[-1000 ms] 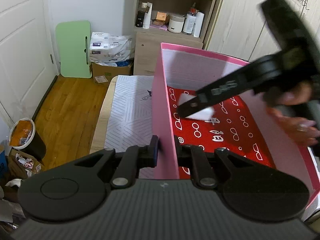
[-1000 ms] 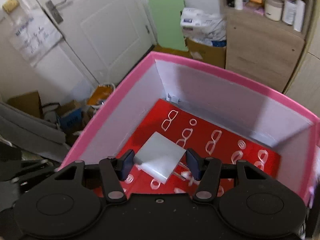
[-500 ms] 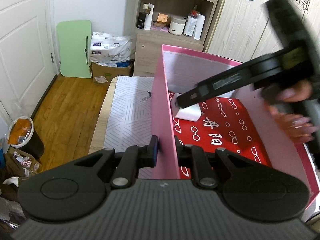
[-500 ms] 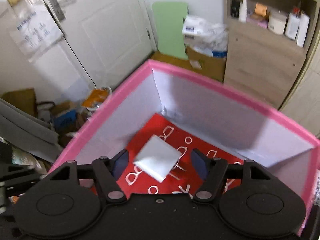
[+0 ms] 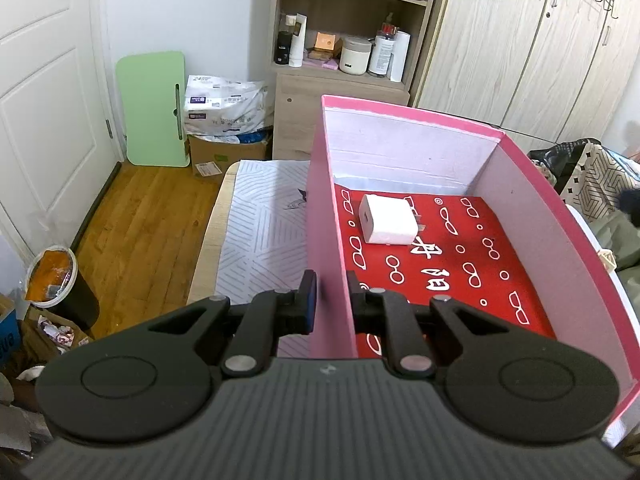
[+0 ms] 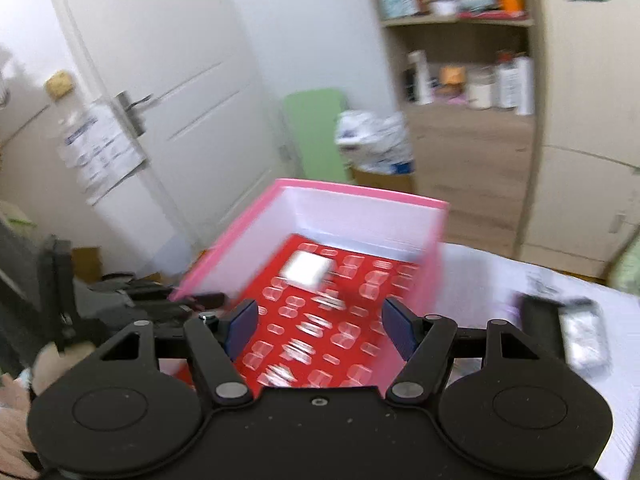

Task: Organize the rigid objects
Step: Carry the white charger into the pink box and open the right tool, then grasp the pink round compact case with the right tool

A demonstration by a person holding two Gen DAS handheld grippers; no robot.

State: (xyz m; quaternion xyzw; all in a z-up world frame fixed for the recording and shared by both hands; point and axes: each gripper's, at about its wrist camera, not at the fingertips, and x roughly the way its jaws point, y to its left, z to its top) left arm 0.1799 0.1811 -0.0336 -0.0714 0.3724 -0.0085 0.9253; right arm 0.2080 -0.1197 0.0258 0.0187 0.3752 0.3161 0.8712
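Observation:
A pink box (image 5: 320,216) with a red patterned floor stands on a white-patterned table. A white charger block (image 5: 387,220) lies flat on the red floor near the box's far left corner, prongs to the right. My left gripper (image 5: 330,300) is shut on the box's left wall, one pad outside and one inside. In the blurred right wrist view my right gripper (image 6: 322,326) is open and empty, above the near part of the box (image 6: 434,240), well back from the charger block (image 6: 306,272).
A dark flat object (image 6: 576,332) lies on the table to the right of the box. Behind stand a wooden shelf unit (image 5: 344,52) and wardrobe doors (image 5: 520,48). A bin (image 5: 56,280) and cardboard boxes sit on the wood floor at left.
My right gripper let go of the charger block inside the box, opened wide, then drew back and up out of the left wrist view. The left gripper kept its hold on the wall.

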